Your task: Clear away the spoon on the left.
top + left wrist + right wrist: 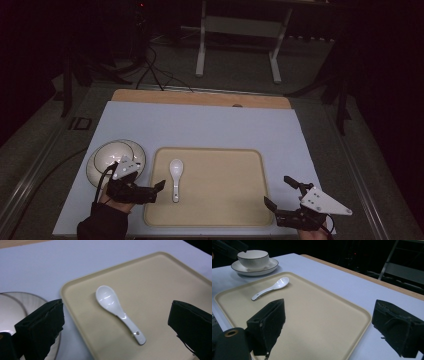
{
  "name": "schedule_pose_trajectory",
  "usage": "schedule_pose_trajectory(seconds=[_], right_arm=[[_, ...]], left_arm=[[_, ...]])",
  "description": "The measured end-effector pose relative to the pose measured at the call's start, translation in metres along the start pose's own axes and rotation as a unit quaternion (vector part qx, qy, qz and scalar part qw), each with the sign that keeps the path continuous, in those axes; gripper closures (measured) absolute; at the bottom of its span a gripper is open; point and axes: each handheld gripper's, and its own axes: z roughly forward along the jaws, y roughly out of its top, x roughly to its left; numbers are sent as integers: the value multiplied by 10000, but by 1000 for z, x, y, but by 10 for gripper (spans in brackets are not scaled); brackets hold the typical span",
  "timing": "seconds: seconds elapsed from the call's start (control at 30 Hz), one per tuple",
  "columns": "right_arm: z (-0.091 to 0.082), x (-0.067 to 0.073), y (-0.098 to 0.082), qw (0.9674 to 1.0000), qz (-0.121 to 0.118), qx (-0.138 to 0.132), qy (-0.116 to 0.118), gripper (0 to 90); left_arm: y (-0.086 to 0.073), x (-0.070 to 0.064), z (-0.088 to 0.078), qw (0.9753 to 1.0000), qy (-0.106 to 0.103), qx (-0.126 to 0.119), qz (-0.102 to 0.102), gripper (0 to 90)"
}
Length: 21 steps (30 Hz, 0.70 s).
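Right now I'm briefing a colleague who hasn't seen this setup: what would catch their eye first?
Probably the white spoon lying alone on the left part of the beige tray, bowl end away from the person. Next, the white bowl on its saucer just left of the tray, beside the open left hand-held gripper. The right hand-held gripper hangs open at the tray's near right corner.

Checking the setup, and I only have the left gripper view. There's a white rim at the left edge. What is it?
Observer: It's a saucer with a bowl standing on it, just left of the tray.
Operator: Where's the right gripper?
Observer: The right gripper is at the tray's near right corner, jaws open, holding nothing.
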Motion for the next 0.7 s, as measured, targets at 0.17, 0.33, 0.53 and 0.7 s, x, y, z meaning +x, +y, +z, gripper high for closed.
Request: schedule_pose_trajectory(seconds=[0.17,0.33,0.53,0.7], right_arm=[[1,0,0,10000,-2,22,-26,116],[1,0,0,10000,-2,24,-28,115],[1,0,0,10000,-5,19,-23,115],[1,0,0,10000,11,31,-29,115]], left_arm=[[-6,9,-7,9997,183,-46,-138,12],[-13,15,-13,9993,313,-28,-191,12],[-23,23,-19,9986,428,-63,-314,12],[-32,26,-18,9981,441,-47,-436,12]])
